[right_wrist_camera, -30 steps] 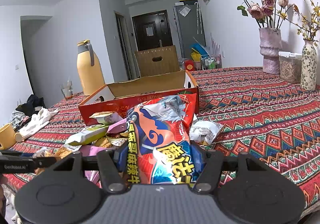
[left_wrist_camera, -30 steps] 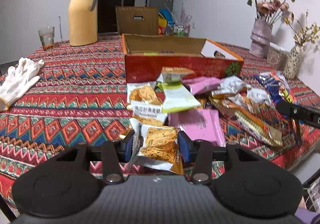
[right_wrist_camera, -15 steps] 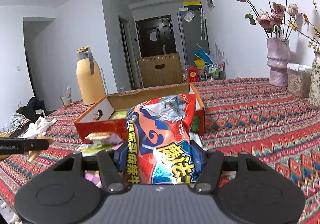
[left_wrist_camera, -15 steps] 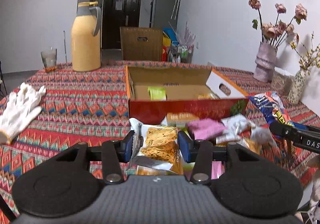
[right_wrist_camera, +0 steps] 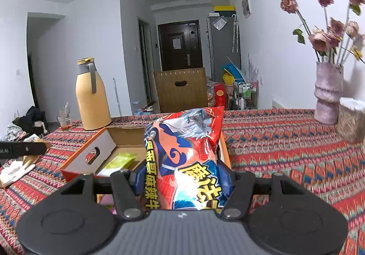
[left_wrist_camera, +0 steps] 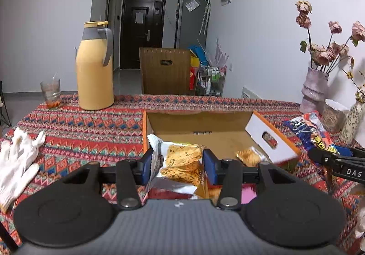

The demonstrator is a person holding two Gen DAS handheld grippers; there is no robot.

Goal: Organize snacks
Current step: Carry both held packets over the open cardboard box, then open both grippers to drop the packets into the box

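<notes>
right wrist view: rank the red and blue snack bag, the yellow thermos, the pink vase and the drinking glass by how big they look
1. red and blue snack bag, but it sits right at the camera in the right gripper, so its lead is unsure
2. yellow thermos
3. pink vase, not far behind the thermos
4. drinking glass

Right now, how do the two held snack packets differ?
The cracker packet in the left gripper is small, with a clear window showing brown crackers; the chip bag in the right gripper is much larger, opaque, printed red and blue. Both are clamped upright near the cardboard box.
</notes>
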